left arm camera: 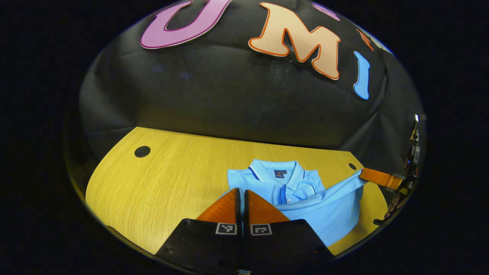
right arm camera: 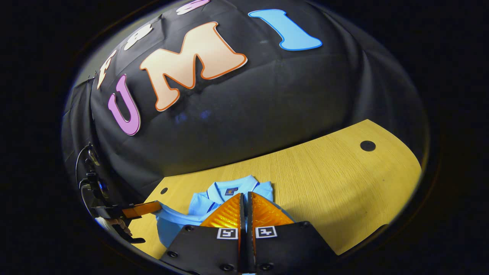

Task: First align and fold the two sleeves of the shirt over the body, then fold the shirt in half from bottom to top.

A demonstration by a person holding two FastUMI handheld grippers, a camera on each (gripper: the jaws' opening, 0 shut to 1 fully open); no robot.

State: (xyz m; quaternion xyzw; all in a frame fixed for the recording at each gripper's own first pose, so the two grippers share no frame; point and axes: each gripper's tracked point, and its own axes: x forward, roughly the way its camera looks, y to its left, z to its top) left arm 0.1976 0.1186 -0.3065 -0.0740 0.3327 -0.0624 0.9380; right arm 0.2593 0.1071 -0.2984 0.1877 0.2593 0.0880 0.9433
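The left gripper (left arm camera: 242, 191) has its two fingers pressed close together, with only a thin dark line between them. They sit at the near edge of the blue shirt (left arm camera: 301, 194). A bit of blue cloth seems to be pinched between the tips, but the tips hide the spot, so I cannot tell for sure.

The right gripper (right arm camera: 245, 194) looks the same way in its own view. Its two fingers are almost touching each other, right over the shirt (right arm camera: 214, 200). In the left gripper view the right gripper (left arm camera: 363, 173) shows far off at the right side, and there its tip meets the bottom hem of the shirt and pulls it up off the table (left arm camera: 172, 179). The cloth stretches in a long band from that tip back toward the left gripper. A hand (left arm camera: 393, 206) holds that gripper from below.

In the right gripper view the left gripper (right arm camera: 154, 208) shows at the left side, with its tip on the blue cloth, and fingers (right arm camera: 118, 225) of a hand are under it.

The shirt lies on the yellow wooden table, with its collar (left arm camera: 273, 170) at the far side, toward the black cloth wall (left arm camera: 229, 95). The sleeves are folded in over the body. The near part of the shirt is lifted up.

The table has small round dark holes (left arm camera: 142, 151), well apart from the shirt.
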